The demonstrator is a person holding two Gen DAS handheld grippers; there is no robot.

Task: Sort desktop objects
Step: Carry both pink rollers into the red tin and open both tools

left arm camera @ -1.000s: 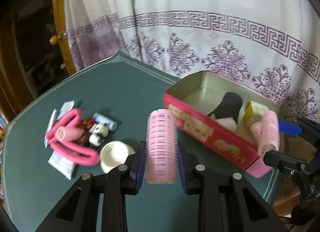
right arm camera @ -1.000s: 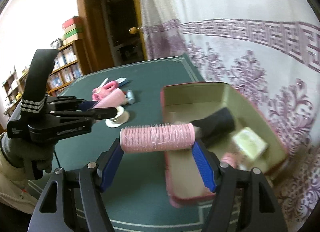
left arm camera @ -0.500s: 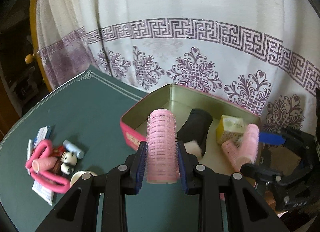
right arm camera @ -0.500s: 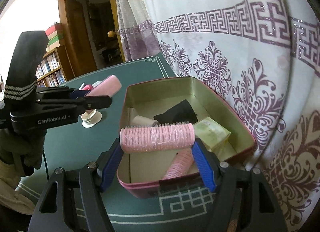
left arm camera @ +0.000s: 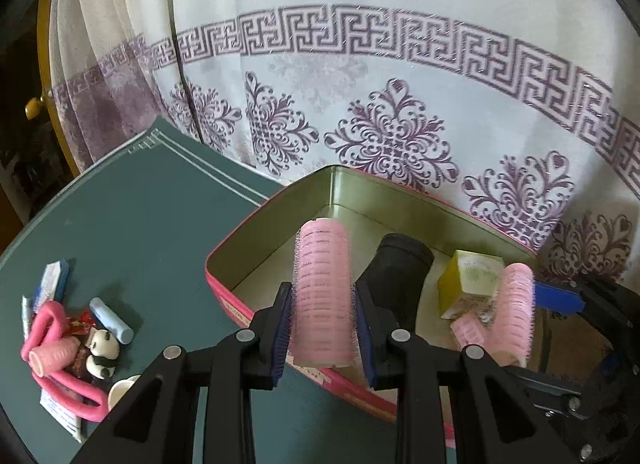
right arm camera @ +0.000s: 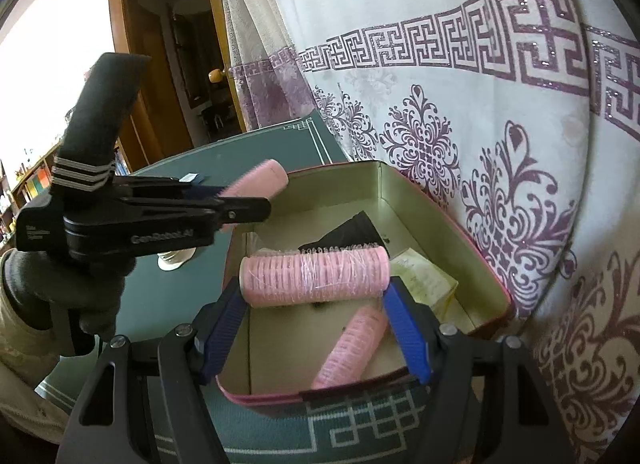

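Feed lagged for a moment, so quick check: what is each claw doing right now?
Left claw: closed across a pink hair roller.
Right claw: closed on the ends of another pink roller.

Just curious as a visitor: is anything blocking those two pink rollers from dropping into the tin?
Nothing visible blocks them. Both pink rollers hang over the open tin. A black pouch, yellow box and another roller lie inside, with bare floor left.

Soft daylight through the curtain; fisheye-warped, dark-cornered, slightly blurred.
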